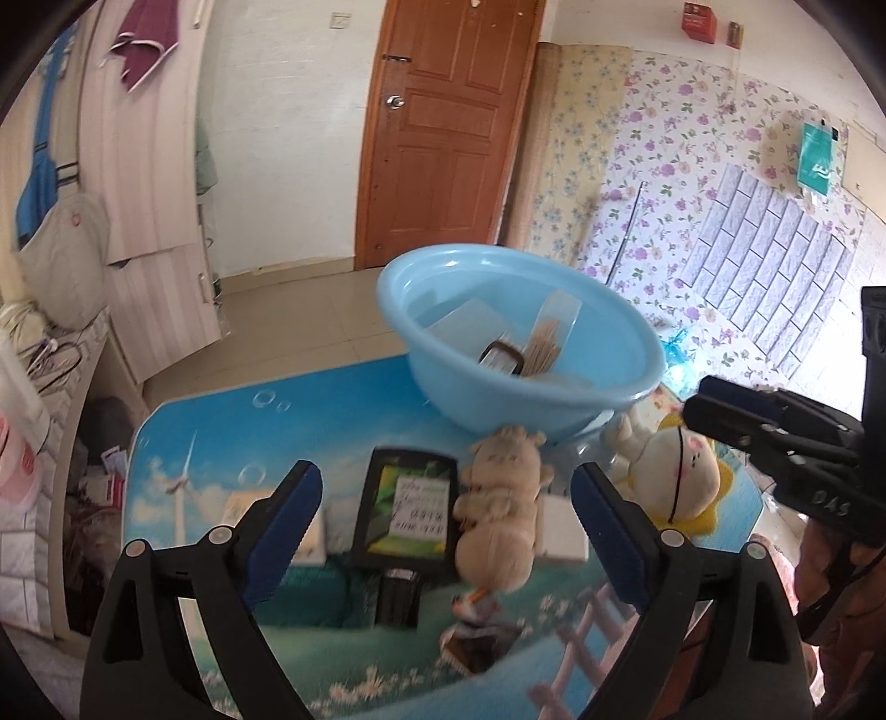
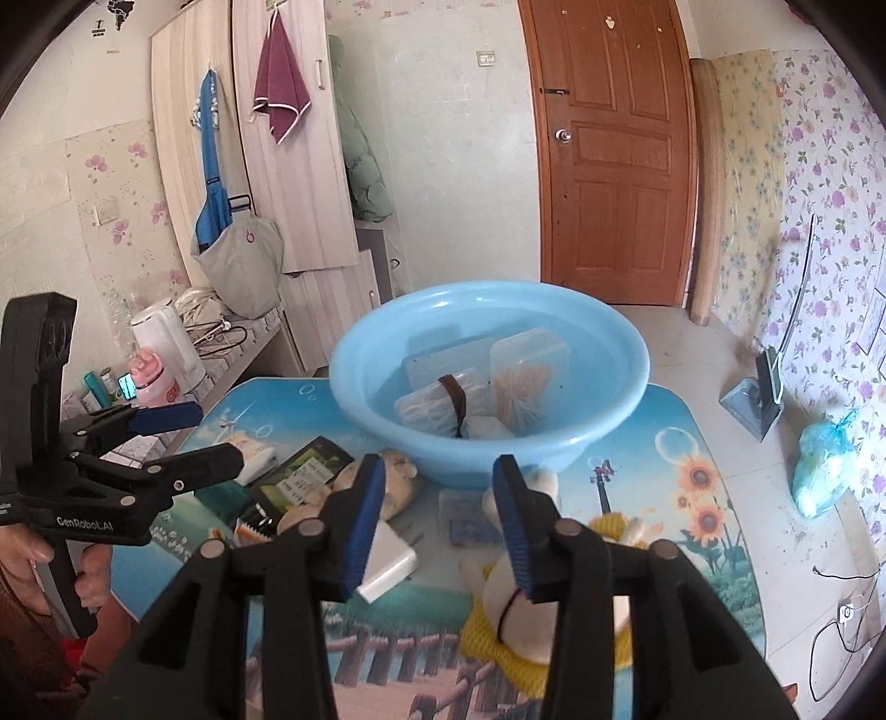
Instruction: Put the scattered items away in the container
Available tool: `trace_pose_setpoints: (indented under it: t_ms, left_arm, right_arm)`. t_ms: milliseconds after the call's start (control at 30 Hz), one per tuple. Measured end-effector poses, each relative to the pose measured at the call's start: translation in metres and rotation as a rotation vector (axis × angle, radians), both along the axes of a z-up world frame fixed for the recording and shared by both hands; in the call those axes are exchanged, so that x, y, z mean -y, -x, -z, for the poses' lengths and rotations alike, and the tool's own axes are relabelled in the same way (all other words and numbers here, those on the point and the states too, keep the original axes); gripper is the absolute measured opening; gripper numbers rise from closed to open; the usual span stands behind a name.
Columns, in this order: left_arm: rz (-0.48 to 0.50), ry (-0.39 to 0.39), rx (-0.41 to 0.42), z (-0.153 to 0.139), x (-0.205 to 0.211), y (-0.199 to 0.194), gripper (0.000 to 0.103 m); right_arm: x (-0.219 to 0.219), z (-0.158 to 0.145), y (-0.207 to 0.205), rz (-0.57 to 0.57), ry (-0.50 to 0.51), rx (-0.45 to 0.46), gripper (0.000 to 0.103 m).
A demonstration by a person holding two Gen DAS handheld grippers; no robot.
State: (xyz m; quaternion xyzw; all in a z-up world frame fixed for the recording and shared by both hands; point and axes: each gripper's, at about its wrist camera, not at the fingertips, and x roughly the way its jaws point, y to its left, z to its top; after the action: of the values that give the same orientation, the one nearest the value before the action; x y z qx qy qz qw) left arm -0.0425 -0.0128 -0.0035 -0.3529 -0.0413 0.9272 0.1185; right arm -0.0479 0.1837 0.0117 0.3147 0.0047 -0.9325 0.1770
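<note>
Bedroom, picture-printed worktop (image 1: 232, 443). Blue basin (image 2: 609, 354) at far edge, part filled. Left hand-held gripper (image 1: 446, 520) released, beige plush pig (image 1: 501, 515) between its fingers; centre, then clench mid-body. Right hand-held gripper (image 2: 437, 520) released above white-and-yellow plush (image 2: 531, 626).

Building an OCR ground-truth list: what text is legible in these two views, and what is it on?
"GenRobot.AI": white print on the left tongs, on the black body, right wrist view.
"DAS": raised letters on the right tongs, on the black body, left wrist view; possibly part of a longer mark.
Label on the black packet: printed lines and digits, too blurred to read.
Red box high on the wall: lettering too small to read.
</note>
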Motion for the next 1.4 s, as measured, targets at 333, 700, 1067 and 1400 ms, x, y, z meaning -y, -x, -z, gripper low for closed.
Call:
trace_pose_setpoints:
  t_ms: [333,700,1067,1400]
  left_arm:
    - [-0.099,-0.026,0.055,0.040,0.025,-0.039,0.095]
    - [-0.119,0.003,0.121,0.078,0.030,-0.055,0.095]
    - [-0.108,0.035,0.160,0.090,0.032,-0.047,0.101]
    - [-0.139,0.162,0.158,0.095,0.031,-0.032,0.103]
  right_arm:
    - [-0.012,0.016,-0.025,0.031,-0.046,0.011,0.043]
    - [-0.034,0.029,-0.025,0.114,-0.054,0.024,0.063]
    - [-0.041,0.049,-0.015,0.140,-0.051,0.089,0.064]
    - [-0.041,0.056,-0.010,0.154,-0.054,0.110,0.064]
